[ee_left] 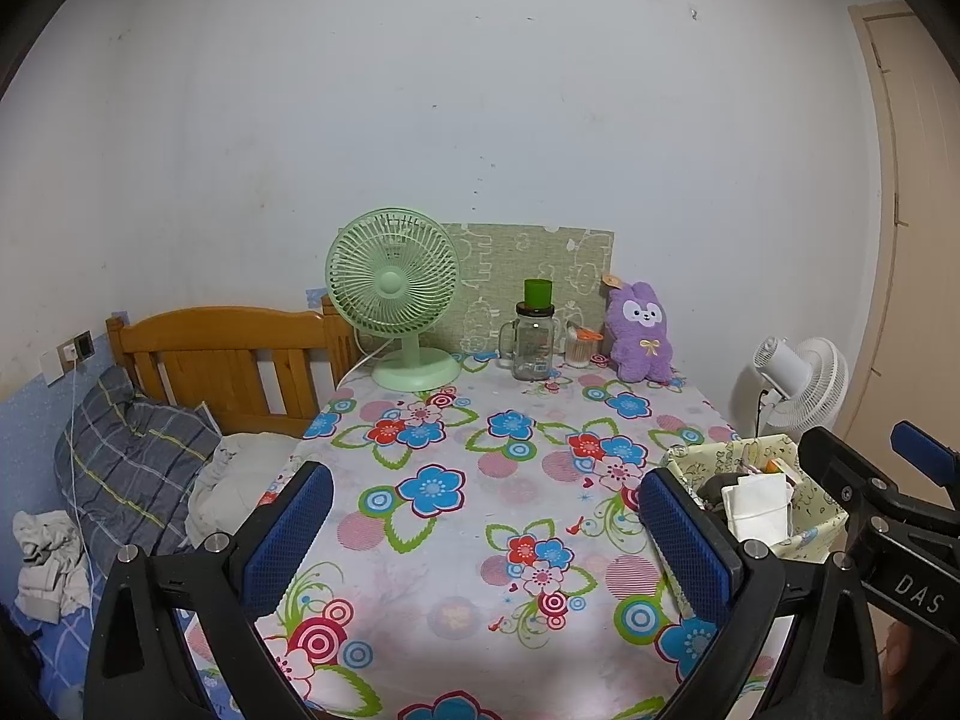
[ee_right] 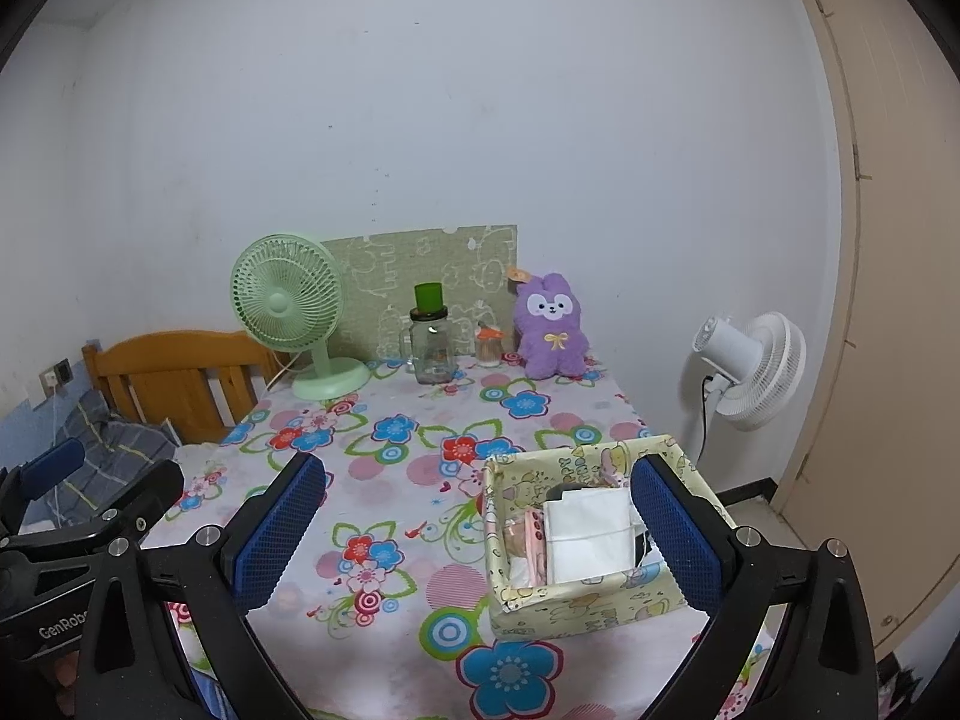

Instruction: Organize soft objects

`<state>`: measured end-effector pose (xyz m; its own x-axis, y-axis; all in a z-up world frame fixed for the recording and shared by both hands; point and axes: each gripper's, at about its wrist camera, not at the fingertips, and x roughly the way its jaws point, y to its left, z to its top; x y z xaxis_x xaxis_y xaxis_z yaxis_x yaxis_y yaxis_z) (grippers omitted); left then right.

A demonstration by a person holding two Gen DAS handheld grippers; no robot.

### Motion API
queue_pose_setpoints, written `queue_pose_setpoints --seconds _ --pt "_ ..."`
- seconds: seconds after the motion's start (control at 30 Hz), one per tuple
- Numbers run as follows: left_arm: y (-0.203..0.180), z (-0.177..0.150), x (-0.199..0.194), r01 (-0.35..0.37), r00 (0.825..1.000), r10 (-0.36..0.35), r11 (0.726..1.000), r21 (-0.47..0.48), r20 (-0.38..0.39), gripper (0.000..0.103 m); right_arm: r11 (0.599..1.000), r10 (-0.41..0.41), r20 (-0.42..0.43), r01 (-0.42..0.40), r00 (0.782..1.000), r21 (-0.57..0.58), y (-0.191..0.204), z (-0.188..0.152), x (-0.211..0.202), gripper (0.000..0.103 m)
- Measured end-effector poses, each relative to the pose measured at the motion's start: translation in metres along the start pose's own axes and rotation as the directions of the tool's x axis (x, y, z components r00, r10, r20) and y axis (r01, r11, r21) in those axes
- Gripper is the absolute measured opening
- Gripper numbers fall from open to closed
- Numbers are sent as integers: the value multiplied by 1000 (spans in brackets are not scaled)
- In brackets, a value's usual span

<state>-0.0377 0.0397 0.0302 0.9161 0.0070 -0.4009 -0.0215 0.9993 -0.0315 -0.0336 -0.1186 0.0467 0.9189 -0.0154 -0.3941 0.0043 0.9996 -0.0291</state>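
Plush [ee_right: 551, 324] far back against the wall, upright, untouched. Near: both grippers, left [ee_left: 480, 534] and right [ee_right: 474, 531], wide apart, empty. Box [ee_right: 600, 603] by right. Step, likely: reaching out. Next: long reach past jar [ee_right: 431, 339], soft squeeze.

A white wall [ee_right: 420, 90] rises behind the floral-clothed table [ee_right: 420, 420]; wooden bed [ee_right: 174, 378] left of it, beige door [ee_right: 888, 300] right.

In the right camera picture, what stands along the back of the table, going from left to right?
Green fan → glass jar with a green cup on top → small jar → purple bunny toy.
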Motion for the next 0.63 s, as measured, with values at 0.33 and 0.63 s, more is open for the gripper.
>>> queue_pose_setpoints --seconds 0.33,0.63 --pt "-2 1 4 7 1000 -7 1000 2 -5 103 1000 -10 -1 10 1000 -1 -1 0 1 103" --pt "-4 -1 7 10 1000 -10 1000 5 -10 103 1000 -16 -10 16 1000 4 -3 0 5 103"
